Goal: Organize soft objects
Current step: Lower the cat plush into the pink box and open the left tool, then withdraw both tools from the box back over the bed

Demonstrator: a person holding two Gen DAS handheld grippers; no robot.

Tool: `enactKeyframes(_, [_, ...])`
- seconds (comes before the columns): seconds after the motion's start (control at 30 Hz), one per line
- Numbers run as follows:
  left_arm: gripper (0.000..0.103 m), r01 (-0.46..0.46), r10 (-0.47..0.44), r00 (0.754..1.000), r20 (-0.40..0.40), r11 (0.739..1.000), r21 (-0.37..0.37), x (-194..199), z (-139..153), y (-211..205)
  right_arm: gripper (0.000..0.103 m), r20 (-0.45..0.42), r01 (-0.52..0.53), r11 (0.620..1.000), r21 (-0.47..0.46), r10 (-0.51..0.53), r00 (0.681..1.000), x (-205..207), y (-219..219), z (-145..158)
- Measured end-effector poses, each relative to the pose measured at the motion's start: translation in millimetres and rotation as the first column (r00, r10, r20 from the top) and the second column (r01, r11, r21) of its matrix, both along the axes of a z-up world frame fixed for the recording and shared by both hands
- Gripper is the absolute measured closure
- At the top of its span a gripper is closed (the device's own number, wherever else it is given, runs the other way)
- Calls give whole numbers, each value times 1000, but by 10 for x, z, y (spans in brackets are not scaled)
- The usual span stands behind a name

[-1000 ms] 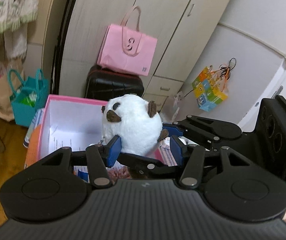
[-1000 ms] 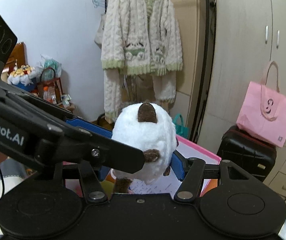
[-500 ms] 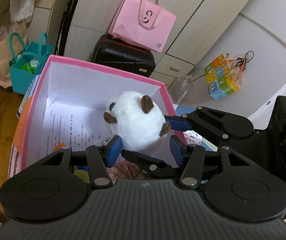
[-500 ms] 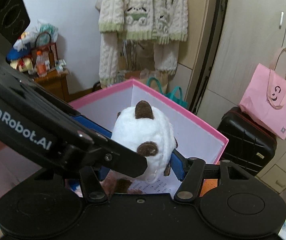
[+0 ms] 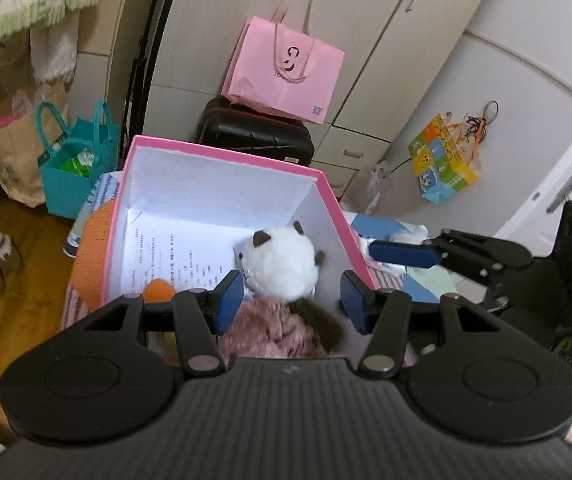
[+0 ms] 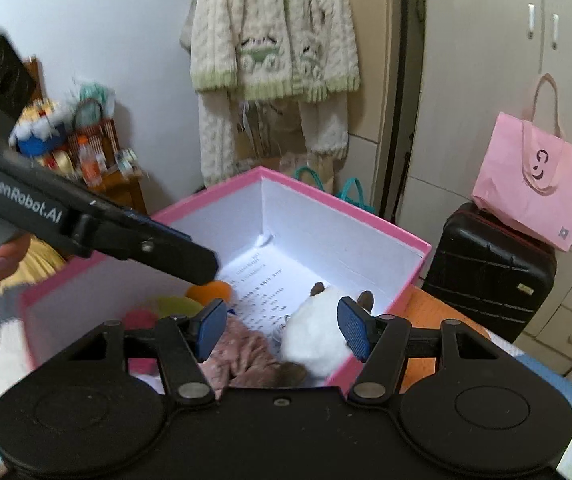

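Observation:
A round white plush with brown ears (image 5: pixel 281 266) lies on the printed paper at the bottom of a pink box with white inner walls (image 5: pixel 221 152). My left gripper (image 5: pixel 290 302) hangs over the box's near side, open, its blue pads clear of the plush on both sides. In the right wrist view the same plush (image 6: pixel 314 344) rests by the box's right wall (image 6: pixel 338 200), low behind my open right gripper (image 6: pixel 281 330). A fuzzy pink plush with a brown part (image 6: pixel 241 356) lies beside it. The left gripper's finger (image 6: pixel 201 268) reaches in from the left.
An orange ball (image 6: pixel 209 292), a yellow-green thing (image 6: pixel 169 306) and a red one (image 6: pixel 137 318) share the box. Behind it stand a black suitcase (image 5: pixel 253 132) with a pink bag (image 5: pixel 286 76) on top, and a teal bag (image 5: pixel 73 164). A cardigan (image 6: pixel 273 40) hangs on the wall.
The white plush was up between both grippers' pads; now it lies loose on the box floor. Both grippers have tipped down over the box.

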State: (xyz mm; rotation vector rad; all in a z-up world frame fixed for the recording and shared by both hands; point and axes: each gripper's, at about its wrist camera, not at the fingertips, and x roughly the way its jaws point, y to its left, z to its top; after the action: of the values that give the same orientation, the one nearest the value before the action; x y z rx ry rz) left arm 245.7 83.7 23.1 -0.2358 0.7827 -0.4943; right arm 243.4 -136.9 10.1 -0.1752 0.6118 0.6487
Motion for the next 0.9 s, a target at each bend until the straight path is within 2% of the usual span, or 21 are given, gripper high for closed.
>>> enactKeyframes(0.27, [48, 52, -55, 996, 63, 997, 54, -532, 378, -31, 36, -39, 39, 995, 94, -35, 999, -447, -385, 226])
enactKeyframes(0.57, [47, 160, -169, 981, 92, 982, 99, -1081, 716, -227, 36, -42, 88, 992, 87, -84, 996, -981, -730, 362])
enactKeyframes(0.9, [45, 243, -259, 960, 107, 959, 144, -1451, 791, -562, 36, 14, 187, 980, 66, -189, 982, -1560, -1190, 379])
